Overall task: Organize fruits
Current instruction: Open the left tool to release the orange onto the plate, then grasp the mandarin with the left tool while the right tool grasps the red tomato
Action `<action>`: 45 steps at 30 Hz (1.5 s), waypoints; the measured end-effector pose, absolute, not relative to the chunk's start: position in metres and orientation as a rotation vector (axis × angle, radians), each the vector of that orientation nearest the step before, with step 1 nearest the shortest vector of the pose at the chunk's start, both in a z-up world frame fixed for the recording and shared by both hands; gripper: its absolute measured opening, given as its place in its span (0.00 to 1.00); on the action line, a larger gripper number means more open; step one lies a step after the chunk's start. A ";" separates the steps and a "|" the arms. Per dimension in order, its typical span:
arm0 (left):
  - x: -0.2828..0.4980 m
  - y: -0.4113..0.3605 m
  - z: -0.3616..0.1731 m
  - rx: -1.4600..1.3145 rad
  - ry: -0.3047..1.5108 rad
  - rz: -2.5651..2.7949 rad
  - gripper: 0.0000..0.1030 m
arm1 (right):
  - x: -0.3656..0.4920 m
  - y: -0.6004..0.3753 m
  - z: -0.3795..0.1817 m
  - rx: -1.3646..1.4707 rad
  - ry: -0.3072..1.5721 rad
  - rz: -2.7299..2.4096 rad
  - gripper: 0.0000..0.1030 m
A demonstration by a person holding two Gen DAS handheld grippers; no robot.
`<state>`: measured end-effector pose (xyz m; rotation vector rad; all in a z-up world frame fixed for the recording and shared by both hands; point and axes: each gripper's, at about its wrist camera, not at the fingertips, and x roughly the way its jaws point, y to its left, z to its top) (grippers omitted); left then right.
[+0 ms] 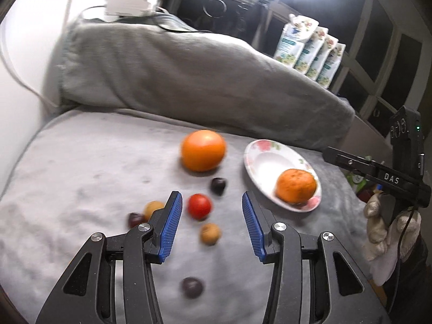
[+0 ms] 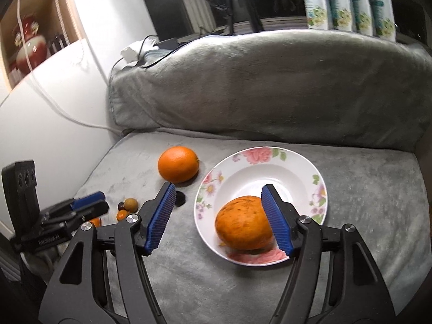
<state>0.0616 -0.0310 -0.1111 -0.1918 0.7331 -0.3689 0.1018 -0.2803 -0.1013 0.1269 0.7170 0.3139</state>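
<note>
Scattered on the grey blanket [image 1: 81,178] are a big orange [image 1: 203,150] [image 2: 178,164], a red tomato [image 1: 199,206], two tan fruits [image 1: 210,233] and dark plums [image 1: 218,185] [image 1: 192,287]. My left gripper [image 1: 211,194] hovers open above the tomato, touching nothing. A rough-skinned mandarin [image 2: 243,224] [image 1: 296,186] lies at the near side of the flowered plate [image 2: 270,152] [image 1: 259,148]. My right gripper [image 2: 218,186] stands open over the plate. Its right finger is in front of the mandarin and its left finger is well clear.
A grey covered backrest [image 2: 270,86] rises behind the seat. Flower-printed pouches [image 1: 310,51] stand on the window sill, and cables with a white adapter [image 1: 127,5] lie at the back left. A white wall [image 2: 54,124] closes the left. A gloved hand [image 1: 378,224] holds the right gripper.
</note>
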 end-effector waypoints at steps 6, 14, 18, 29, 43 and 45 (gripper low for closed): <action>0.046 0.001 -0.116 -0.186 0.728 -0.278 0.43 | 0.098 -0.252 -0.104 0.049 0.719 0.369 0.67; 0.030 0.038 -0.128 -0.208 0.748 -0.186 0.43 | 0.101 -0.208 -0.125 -0.011 0.784 0.470 0.64; 0.023 0.052 -0.136 -0.227 0.766 -0.153 0.43 | 0.106 -0.190 -0.138 -0.033 0.824 0.506 0.53; 0.015 0.067 -0.153 -0.247 0.807 -0.127 0.43 | 0.132 -0.156 -0.169 -0.048 0.923 0.558 0.42; 0.024 0.060 -0.171 -0.241 0.861 -0.149 0.43 | 0.151 -0.134 -0.191 -0.080 0.985 0.556 0.40; 0.026 0.060 -0.173 -0.242 0.866 -0.146 0.43 | 0.153 -0.131 -0.194 -0.088 0.991 0.558 0.38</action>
